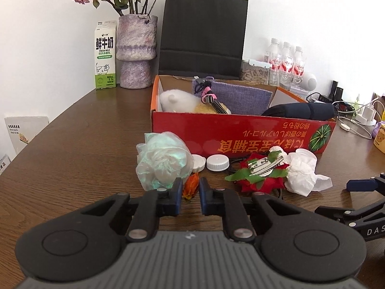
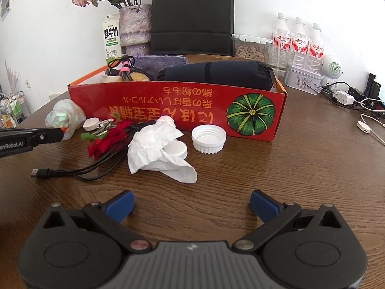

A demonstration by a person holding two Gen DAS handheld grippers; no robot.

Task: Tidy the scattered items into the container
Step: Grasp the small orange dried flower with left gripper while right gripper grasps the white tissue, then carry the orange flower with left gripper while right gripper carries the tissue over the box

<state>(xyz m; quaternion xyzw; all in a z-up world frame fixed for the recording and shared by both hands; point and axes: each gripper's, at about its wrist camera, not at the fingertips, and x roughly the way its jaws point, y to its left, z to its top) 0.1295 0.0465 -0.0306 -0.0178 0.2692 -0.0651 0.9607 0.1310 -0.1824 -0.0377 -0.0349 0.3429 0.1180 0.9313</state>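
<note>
A red cardboard box (image 1: 240, 132) (image 2: 182, 106) stands mid-table holding a plush toy, cables, a purple cloth and a dark pouch. In front of it lie a pale green mesh pouf (image 1: 161, 159), two white caps (image 1: 217, 163), a red fabric flower with a metal clip (image 1: 259, 171) (image 2: 105, 137), crumpled white tissue (image 1: 303, 171) (image 2: 156, 149), a black USB cable (image 2: 72, 172) and a large white lid (image 2: 208, 138). My left gripper (image 1: 190, 190) is closed around a small orange item (image 1: 190, 186) beside the pouf. My right gripper (image 2: 191, 204) is open and empty, short of the tissue.
A milk carton (image 1: 105, 55), a purple vase of dried roses (image 1: 136, 50) and a black paper bag (image 1: 202, 33) stand behind the box. Water bottles (image 2: 298, 38), a tin, chargers and cables (image 2: 349, 98) crowd the back right. Wooden table edge runs at left.
</note>
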